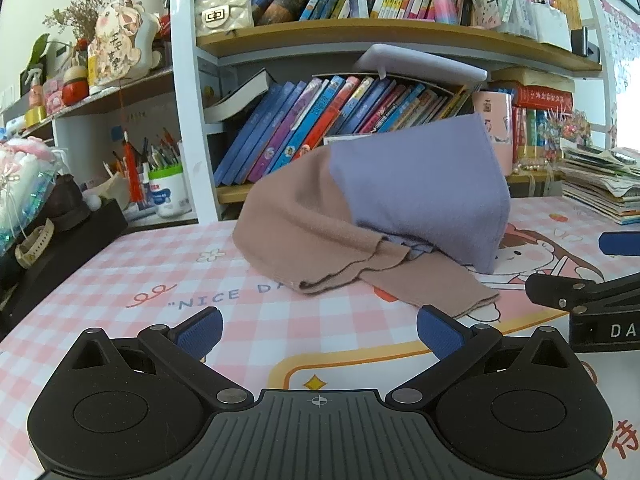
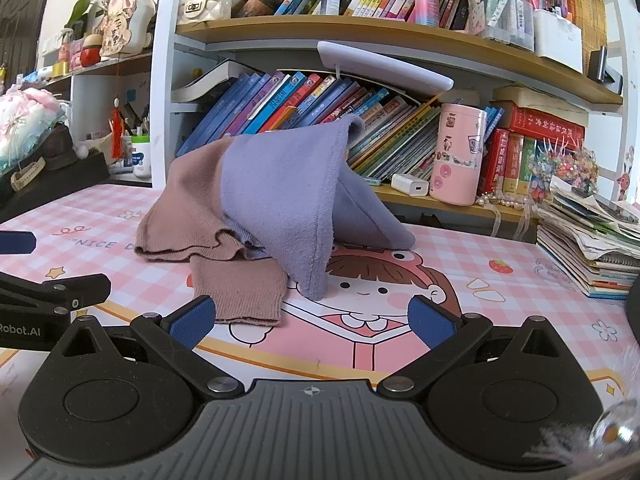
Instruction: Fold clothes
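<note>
Here we see the brown-and-lilac garment (image 1: 372, 208) heaped on the pink checked worktop (image 1: 120, 276), its lilac part tented upward before the bookshelf (image 2: 360, 36) | our left hand-held gripper (image 1: 319, 330) spread wide, holding nothing, near the brown hem | our right hand-held gripper (image 2: 311, 318) likewise wide, empty, just short of the cloth

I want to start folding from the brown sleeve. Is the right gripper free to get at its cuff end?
Probably yes. The right gripper is open and holds nothing, and the brown sleeve lies flat on the desk mat just ahead of its left finger, with nothing between them.
</note>
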`<state>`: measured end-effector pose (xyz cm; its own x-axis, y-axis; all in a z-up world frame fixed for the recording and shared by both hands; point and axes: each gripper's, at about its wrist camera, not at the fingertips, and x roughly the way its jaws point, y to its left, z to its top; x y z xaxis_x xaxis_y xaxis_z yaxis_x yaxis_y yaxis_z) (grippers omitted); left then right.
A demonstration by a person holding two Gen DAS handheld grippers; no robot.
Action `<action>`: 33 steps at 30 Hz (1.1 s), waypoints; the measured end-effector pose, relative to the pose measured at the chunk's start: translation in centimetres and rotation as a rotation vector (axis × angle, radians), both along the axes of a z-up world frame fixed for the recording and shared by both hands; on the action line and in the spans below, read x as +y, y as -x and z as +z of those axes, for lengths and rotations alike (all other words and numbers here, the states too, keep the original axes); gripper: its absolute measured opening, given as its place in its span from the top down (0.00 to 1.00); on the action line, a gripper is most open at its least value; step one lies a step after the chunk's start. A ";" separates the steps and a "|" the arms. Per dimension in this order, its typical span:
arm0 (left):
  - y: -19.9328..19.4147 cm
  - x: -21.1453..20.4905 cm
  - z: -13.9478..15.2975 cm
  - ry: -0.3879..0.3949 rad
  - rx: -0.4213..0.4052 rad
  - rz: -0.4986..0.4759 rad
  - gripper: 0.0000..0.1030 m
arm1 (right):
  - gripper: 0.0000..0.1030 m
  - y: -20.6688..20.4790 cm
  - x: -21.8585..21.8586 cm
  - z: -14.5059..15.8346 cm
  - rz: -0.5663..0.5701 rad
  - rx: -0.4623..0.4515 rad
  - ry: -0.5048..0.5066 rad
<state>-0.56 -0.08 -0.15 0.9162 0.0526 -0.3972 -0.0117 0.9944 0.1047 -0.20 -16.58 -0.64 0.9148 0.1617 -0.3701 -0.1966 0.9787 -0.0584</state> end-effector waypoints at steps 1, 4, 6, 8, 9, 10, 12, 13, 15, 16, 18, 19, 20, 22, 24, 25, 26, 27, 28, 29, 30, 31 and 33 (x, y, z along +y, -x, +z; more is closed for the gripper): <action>0.0 0.0 0.0 0.000 -0.001 0.001 0.00 | 0.00 0.0 0.0 0.0 0.000 -0.001 0.000; 0.1 0.0 0.0 0.001 -0.009 0.004 0.00 | 0.00 0.1 -0.1 -0.1 0.001 0.000 -0.001; 0.2 0.0 0.1 0.002 -0.011 0.002 0.00 | 0.00 0.1 -0.1 -0.1 0.000 0.001 -0.002; 0.2 0.0 0.1 -0.001 -0.011 0.001 0.00 | 0.00 0.0 -0.1 0.0 -0.001 0.002 -0.004; 0.2 -0.1 0.1 -0.005 -0.012 0.000 0.00 | 0.00 0.0 -0.1 0.0 -0.001 0.002 -0.004; 0.2 -0.2 0.1 -0.010 -0.013 0.000 0.00 | 0.00 0.0 -0.2 0.0 -0.001 0.002 -0.004; 0.3 -0.5 0.1 -0.027 -0.020 -0.005 0.00 | 0.00 0.0 -0.2 0.0 -0.001 0.002 -0.003; 0.4 -0.6 0.1 -0.035 -0.027 -0.006 0.00 | 0.00 0.0 -0.2 0.0 -0.001 0.001 -0.003; 0.7 -0.9 0.1 -0.050 -0.047 -0.010 0.00 | 0.00 0.0 -0.2 0.0 -0.001 0.000 -0.002; 0.9 -0.9 0.2 -0.054 -0.055 -0.015 0.00 | 0.00 0.0 -0.2 0.0 -0.001 0.000 -0.002; 0.9 -1.0 0.2 -0.054 -0.059 -0.026 0.00 | 0.00 0.0 -0.2 0.0 0.001 0.002 0.001; 0.8 -0.9 0.2 -0.049 -0.057 -0.030 0.00 | 0.00 0.0 -0.1 0.0 0.002 0.004 0.002; 0.8 -0.8 0.2 -0.043 -0.055 -0.034 0.00 | 0.00 -0.1 -0.1 0.0 0.002 0.004 0.003; 0.8 -0.6 0.2 -0.028 -0.056 -0.034 0.00 | 0.00 -0.1 -0.1 0.0 0.002 0.004 0.004; 0.8 -0.3 0.3 -0.013 -0.060 -0.028 0.00 | 0.00 -0.1 -0.1 0.0 0.002 0.004 0.004; 0.8 -0.3 0.3 -0.009 -0.057 -0.025 0.00 | 0.00 -0.1 -0.1 0.0 0.002 0.004 0.003; 0.7 -0.2 0.3 -0.006 -0.052 -0.022 0.00 | 0.00 -0.1 -0.1 0.0 0.002 0.004 0.002; 0.6 -0.2 0.2 -0.004 -0.048 -0.020 0.00 | 0.00 -0.1 -0.1 0.0 0.003 0.004 0.002; 0.6 -0.1 0.2 -0.001 -0.044 -0.017 0.00 | 0.00 -0.1 -0.1 -0.1 0.003 0.004 0.002; 0.5 -0.1 0.2 0.000 -0.043 -0.018 0.00 | 0.00 -0.1 -0.1 0.0 0.003 0.004 0.002; 0.5 -0.1 0.2 0.001 -0.042 -0.019 0.00 | 0.00 -0.1 -0.1 0.0 0.003 0.004 0.002; 0.5 -0.1 0.2 0.002 -0.041 -0.021 0.00 | 0.00 0.0 -0.1 0.0 0.003 0.004 0.001; 0.6 -0.1 0.2 0.007 -0.045 -0.033 0.00 | 0.00 0.0 -0.1 0.0 0.003 0.004 -0.002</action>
<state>-1.20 -0.16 0.04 0.9344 0.0195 -0.3557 0.0163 0.9951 0.0975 -0.17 -16.65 -0.68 0.9128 0.1649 -0.3735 -0.1996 0.9783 -0.0558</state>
